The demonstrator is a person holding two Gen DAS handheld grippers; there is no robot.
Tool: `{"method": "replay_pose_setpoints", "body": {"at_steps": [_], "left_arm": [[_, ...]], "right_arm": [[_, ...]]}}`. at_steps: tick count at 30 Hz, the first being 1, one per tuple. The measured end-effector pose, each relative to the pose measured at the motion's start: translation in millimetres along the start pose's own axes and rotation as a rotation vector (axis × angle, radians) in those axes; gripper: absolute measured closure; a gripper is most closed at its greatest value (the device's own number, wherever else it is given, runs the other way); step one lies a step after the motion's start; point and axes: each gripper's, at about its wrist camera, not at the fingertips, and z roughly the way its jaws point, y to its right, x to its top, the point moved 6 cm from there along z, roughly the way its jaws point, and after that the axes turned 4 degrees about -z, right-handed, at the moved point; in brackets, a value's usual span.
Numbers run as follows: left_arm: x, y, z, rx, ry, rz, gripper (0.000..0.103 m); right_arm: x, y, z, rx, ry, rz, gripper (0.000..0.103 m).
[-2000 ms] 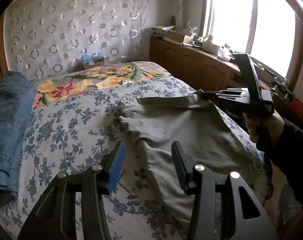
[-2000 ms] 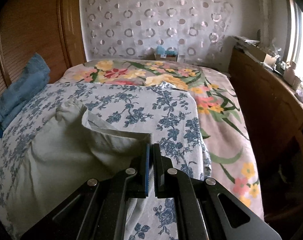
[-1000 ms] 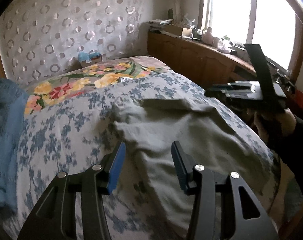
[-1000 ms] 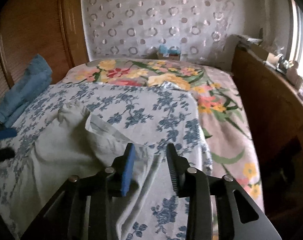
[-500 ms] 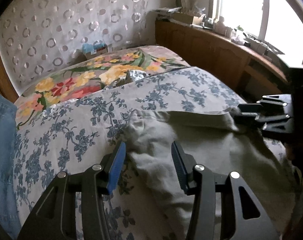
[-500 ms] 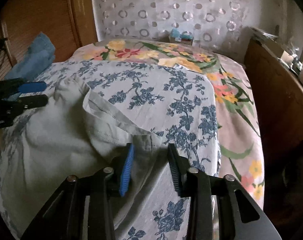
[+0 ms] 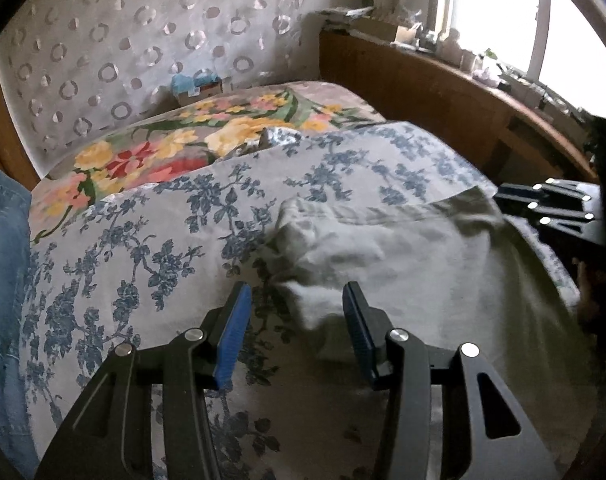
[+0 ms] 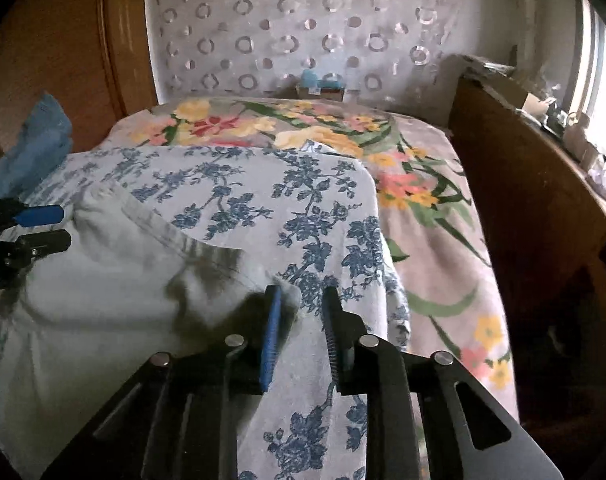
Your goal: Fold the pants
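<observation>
Grey-green pants [image 7: 403,248] lie spread on the blue-flowered sheet [image 7: 143,240] of the bed. My left gripper [image 7: 297,304] stands open over the pants' left edge, with a fold of the cloth between its pads but not pinched. My right gripper [image 8: 301,300] is at the far right corner of the waistband [image 8: 207,248]. Its jaws are opening, the cloth's corner sits against the blue pad, and bare sheet shows in the gap. Each view catches the other gripper: the right gripper [image 7: 505,202] at the pants' right side, the left gripper [image 8: 61,226] at the left side of the pants [image 8: 103,292].
Blue jeans [image 7: 3,280] lie heaped along the bed's left side. A flowered bedspread [image 8: 303,128] covers the far end, with a small box [image 8: 321,86] by the patterned headboard. A wooden ledge [image 8: 523,200] with clutter runs along the right under the window.
The right gripper, shut on the waistband corner two seconds ago, has let it go and the cloth lies on the bed. The left gripper moved forward onto the pants' left edge.
</observation>
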Motion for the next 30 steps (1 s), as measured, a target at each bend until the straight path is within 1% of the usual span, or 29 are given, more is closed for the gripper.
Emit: {"method": "replay_pose_setpoints", "body": {"at_steps": [4, 6, 8, 10, 15, 18, 19, 20, 21, 23, 25, 28, 30], "left_arm": [[-1.2, 10.6, -13.3, -0.052, 0.025, 0.008, 0.054], [1.7, 14.3, -13.4, -0.049, 0.031, 0.017, 0.054], [8.2, 15.4, -9.4, -0.052, 0.030, 0.016, 0.054], [16.1, 13.4, -0.3, -0.074, 0.016, -0.003, 0.054], [30.0, 4.0, 23.7, -0.074, -0.019, -0.045, 0.055], [30.3, -0.1, 37.5, -0.056, -0.058, -0.054, 0.067], [28.6, -0.4, 40.5, -0.064, -0.067, -0.059, 0.070], [27.5, -0.6, 41.0, -0.078, -0.067, -0.059, 0.072], [26.5, 0.0, 40.0, -0.084, -0.064, -0.054, 0.081], [24.7, 2.0, 38.6, -0.079, -0.062, -0.021, 0.086], [23.7, 3.4, 34.3, -0.077, -0.050, 0.002, 0.096], [26.2, 0.6, 25.8, -0.050, -0.017, 0.027, 0.098], [29.5, -9.8, 21.2, -0.029, 0.000, 0.010, 0.098]], "right_arm": [[-2.2, -0.1, -12.7, 0.016, 0.011, 0.020, 0.074], [-3.7, -1.2, -18.2, 0.028, 0.015, 0.024, 0.074], [-6.4, -2.6, -24.9, 0.034, 0.023, 0.030, 0.073], [-9.8, -5.4, -30.6, 0.046, 0.024, 0.034, 0.072], [-16.4, -5.6, -38.7, 0.051, 0.024, 0.031, 0.071], [-20.3, -3.8, -37.6, 0.051, 0.015, 0.039, 0.070], [-22.2, -3.2, -37.8, 0.054, 0.013, 0.042, 0.070], [-24.1, -3.1, -38.5, 0.057, 0.012, 0.043, 0.070], [-25.5, -3.3, -40.2, 0.058, 0.013, 0.042, 0.070], [-27.4, -2.1, -41.5, 0.057, 0.014, 0.042, 0.070], [-27.1, -2.7, -42.7, 0.062, 0.017, 0.047, 0.070], [-29.3, -4.4, -47.2, 0.063, 0.021, 0.057, 0.070], [-31.2, -6.8, -51.3, 0.066, 0.026, 0.059, 0.070]]}}
